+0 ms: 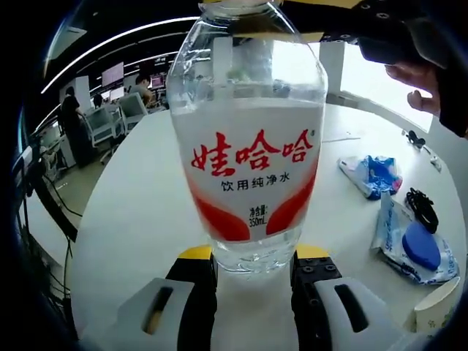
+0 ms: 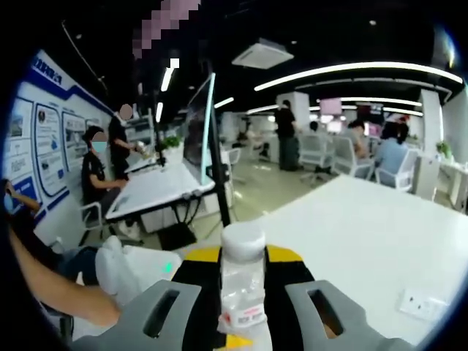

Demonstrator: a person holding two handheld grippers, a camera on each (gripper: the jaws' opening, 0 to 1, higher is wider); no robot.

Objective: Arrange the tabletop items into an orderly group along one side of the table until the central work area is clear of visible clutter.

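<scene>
In the left gripper view, the left gripper (image 1: pixel 254 281) pinches a clear water bottle (image 1: pixel 247 139) at its base, one jaw on each side. The bottle stands upright and close to the camera, its white and red label facing it, and it is partly full of water. It sits over a round white table (image 1: pixel 139 212). Farther right on the table lie a blue and white crumpled packet (image 1: pixel 373 174), a small black cord (image 1: pixel 422 206) and a pack of wipes (image 1: pixel 411 245) with a round blue lid, all well apart from the bottle. The corner of a carton (image 1: pixel 439 311) shows at the lower right edge. At the top right a hand (image 1: pixel 413 84) holds a dark object; I cannot tell what it is.

In the right gripper view, the right gripper (image 2: pixel 243 292) is closed on a small clear bottle (image 2: pixel 243 281) with a white cap, held upright between its jaws. To the left, a person's bare arm (image 2: pixel 51 281) reaches in low. To the right stretches a white tabletop (image 2: pixel 365 234) with a wall-type socket (image 2: pixel 418 303) set in it near the lower right.
</scene>
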